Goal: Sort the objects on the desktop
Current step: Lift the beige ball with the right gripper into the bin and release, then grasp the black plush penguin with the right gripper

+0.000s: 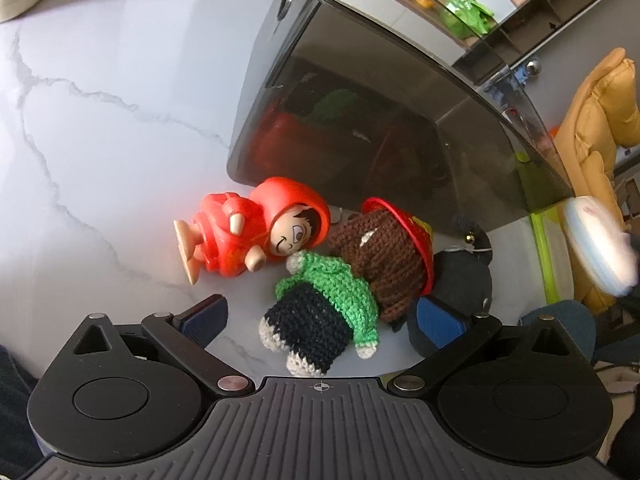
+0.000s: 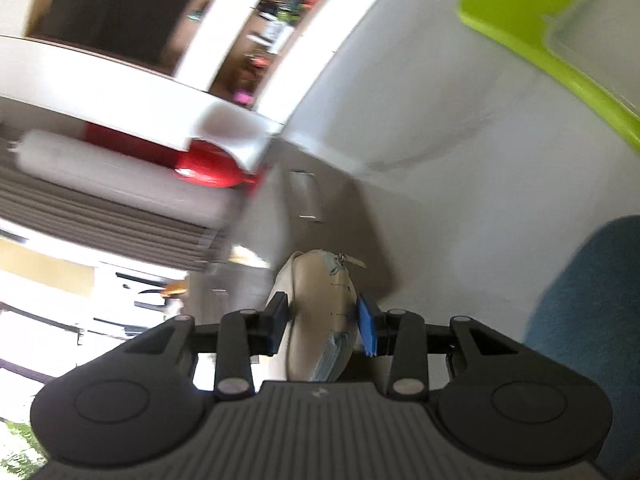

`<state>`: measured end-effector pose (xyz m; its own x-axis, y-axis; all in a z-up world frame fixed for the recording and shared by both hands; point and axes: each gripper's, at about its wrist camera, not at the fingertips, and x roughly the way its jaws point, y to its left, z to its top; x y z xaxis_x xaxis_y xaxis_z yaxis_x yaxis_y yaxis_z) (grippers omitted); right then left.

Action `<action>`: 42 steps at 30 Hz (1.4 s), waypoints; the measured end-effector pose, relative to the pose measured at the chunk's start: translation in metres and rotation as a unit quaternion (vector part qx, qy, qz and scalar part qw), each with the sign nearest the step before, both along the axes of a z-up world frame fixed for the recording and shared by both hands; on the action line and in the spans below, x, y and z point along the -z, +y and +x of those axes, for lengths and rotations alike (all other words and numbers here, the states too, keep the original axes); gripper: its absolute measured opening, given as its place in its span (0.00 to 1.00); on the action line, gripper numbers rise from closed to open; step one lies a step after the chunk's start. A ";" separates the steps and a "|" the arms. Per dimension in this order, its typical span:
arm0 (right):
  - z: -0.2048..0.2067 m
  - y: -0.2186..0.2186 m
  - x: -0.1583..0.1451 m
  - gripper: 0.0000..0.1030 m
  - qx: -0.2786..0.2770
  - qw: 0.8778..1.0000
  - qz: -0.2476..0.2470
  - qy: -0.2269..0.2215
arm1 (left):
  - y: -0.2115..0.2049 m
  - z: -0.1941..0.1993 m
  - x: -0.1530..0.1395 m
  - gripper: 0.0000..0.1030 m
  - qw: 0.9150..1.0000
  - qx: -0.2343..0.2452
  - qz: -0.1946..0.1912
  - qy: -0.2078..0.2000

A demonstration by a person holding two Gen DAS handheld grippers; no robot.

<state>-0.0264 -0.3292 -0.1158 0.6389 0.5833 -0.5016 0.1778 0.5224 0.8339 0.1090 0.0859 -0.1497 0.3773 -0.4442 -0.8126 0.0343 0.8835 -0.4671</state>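
1. Left gripper (image 1: 320,320): spread wide, nothing between the fingers, hanging just above the white marble table (image 1: 100,120).
2. Crochet doll (image 1: 332,300) (green top, black trousers, brown hair, red hat) lies on its back right ahead of the left gripper, in the gap between the two blue pads but touching neither as far as can be seen.
3. Red hooded figurine (image 1: 248,236) lies on its side ahead and slightly left of the left gripper; its head is touching or nearly touching the doll's hand.
4. Dark smoked bin (image 1: 380,120) stands further ahead, behind both toys. Red and green shapes show through its wall; can't tell what they are.
5. Black round item (image 1: 464,276) sits ahead-right of the left gripper, just beyond the doll's hat, partly hidden by the right pad.
6. Right gripper (image 2: 324,320): clenched on a beige pouch (image 2: 316,320) w/ light blue trim, pads pressing both sides, held in the air and tilted.
7. Right wrist view is motion-blurred. A lime green tray (image 2: 540,40) shows far ahead-right of the gripper, w/ a clear container (image 2: 600,32) on it.
8. Same pouch shows at the right edge of the left wrist view, blurred.
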 end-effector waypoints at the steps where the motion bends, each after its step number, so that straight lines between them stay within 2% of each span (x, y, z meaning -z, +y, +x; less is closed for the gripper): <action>1: 0.003 0.004 -0.012 0.37 -0.006 1.000 0.000 -0.017 | 0.001 0.002 0.000 1.00 1.000 0.000 0.002 0.001; 4: 0.020 0.022 -0.046 0.36 -0.027 0.998 -0.009 -0.056 | 0.000 0.004 -0.005 1.00 1.000 0.005 0.017 -0.001; 6: 0.047 0.047 -0.069 0.35 -0.047 0.995 -0.035 -0.076 | 0.000 0.004 -0.008 1.00 1.000 0.011 0.018 0.000; 8: 0.078 0.075 -0.079 0.35 -0.070 0.993 -0.050 -0.077 | -0.003 0.007 -0.012 1.00 0.999 0.045 -0.006 0.016; 11: 0.136 0.128 -0.076 0.35 -0.107 0.990 -0.073 -0.058 | -0.010 0.007 -0.034 1.00 0.991 0.121 -0.049 0.021; 12: 0.157 0.148 -0.071 0.35 -0.122 0.988 -0.082 -0.047 | -0.014 0.006 -0.043 1.00 0.990 0.136 -0.042 0.017; 15: 0.204 0.196 -0.046 0.32 -0.171 0.978 -0.116 0.010 | -0.029 0.003 -0.065 1.00 0.987 0.150 0.055 -0.015; 16: 0.214 0.209 -0.038 0.31 -0.184 0.974 -0.130 0.025 | -0.031 0.004 -0.068 1.00 0.986 0.149 0.069 -0.023; 17: 0.225 0.221 -0.030 0.28 -0.198 0.969 -0.144 0.039 | -0.032 0.005 -0.070 1.00 0.986 0.150 0.071 -0.029; 19: 0.242 0.242 -0.014 0.01 -0.221 0.959 -0.167 0.063 | -0.032 0.010 -0.073 1.00 0.985 0.154 0.060 -0.039; 21: 0.255 0.255 0.000 0.01 -0.233 0.953 -0.177 0.084 | -0.029 0.016 -0.073 1.00 0.985 0.162 0.021 -0.047; 24: 0.260 0.262 0.015 0.01 -0.247 0.943 -0.201 0.097 | -0.028 0.027 -0.070 1.00 0.985 0.160 0.016 -0.060; 27: 0.259 0.263 0.018 0.02 -0.254 0.937 -0.214 0.105 | -0.024 0.037 -0.062 1.00 0.988 0.149 0.006 -0.050; 31: 0.250 0.253 0.004 0.02 -0.255 0.938 -0.218 0.089 | -0.019 0.041 -0.053 1.00 0.990 0.137 0.002 -0.038; 34: 0.222 0.239 -0.021 0.02 -0.255 0.938 -0.231 0.047 | -0.020 0.040 -0.051 1.00 0.990 0.133 0.007 -0.036; 37: 0.186 0.220 -0.048 0.06 -0.265 0.934 -0.240 -0.020 | -0.023 0.036 -0.052 1.00 0.990 0.132 0.023 -0.034; 40: 0.159 0.202 -0.067 0.19 -0.260 0.934 -0.236 -0.069 | -0.024 0.033 -0.052 1.00 0.990 0.133 0.035 -0.036; 41: 0.148 0.191 -0.067 0.35 -0.259 0.932 -0.242 -0.077 | -0.021 0.031 -0.051 1.00 0.990 0.132 0.037 -0.038; 42: 0.138 0.180 -0.067 0.66 -0.259 0.930 -0.249 -0.085 | -0.018 0.030 -0.050 1.00 0.990 0.131 0.039 -0.040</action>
<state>0.1118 -0.1489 -0.0483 0.4319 0.5575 -0.7090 -0.3162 0.8298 0.4598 0.1394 0.0681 -0.0999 0.3215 -0.4728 -0.8204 0.3009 0.8725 -0.3849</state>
